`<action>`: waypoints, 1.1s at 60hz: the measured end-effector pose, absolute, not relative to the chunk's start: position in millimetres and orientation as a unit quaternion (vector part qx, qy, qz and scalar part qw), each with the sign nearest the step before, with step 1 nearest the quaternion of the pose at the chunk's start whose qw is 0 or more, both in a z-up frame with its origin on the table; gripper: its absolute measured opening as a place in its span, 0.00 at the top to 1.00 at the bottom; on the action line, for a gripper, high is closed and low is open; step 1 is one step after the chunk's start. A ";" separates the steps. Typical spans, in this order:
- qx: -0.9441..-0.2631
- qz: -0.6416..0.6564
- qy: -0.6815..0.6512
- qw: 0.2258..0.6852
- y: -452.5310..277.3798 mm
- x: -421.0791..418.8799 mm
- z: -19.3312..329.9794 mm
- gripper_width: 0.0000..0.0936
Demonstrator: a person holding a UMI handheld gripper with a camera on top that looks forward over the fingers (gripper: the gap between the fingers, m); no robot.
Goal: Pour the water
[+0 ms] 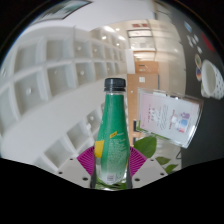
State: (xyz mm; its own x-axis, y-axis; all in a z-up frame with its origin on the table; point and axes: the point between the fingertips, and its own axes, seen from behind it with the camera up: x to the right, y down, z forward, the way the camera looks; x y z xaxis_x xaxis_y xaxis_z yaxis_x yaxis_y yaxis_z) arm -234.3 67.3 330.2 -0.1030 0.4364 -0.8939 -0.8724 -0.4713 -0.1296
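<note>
While tongs (113,166) clamp it, green bottle (113,130), black cap, upright, clear cup (170,118) tilted beside.

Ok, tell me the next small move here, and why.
Probably tip the green bottle toward the clear cup. The claw appears shut on the bottle, which looks lifted and upright, and the cup sits just beside it. The bottle's dark cap looks still on, so check that first.
</note>
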 end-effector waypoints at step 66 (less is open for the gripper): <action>-0.575 0.278 0.003 0.769 124.7 -36.8 390.3 0.56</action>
State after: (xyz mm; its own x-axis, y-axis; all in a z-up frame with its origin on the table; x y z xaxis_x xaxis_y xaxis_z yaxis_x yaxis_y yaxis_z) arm -36.8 124.7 390.3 0.8460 0.4233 -0.3243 -0.4307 0.1839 -0.8836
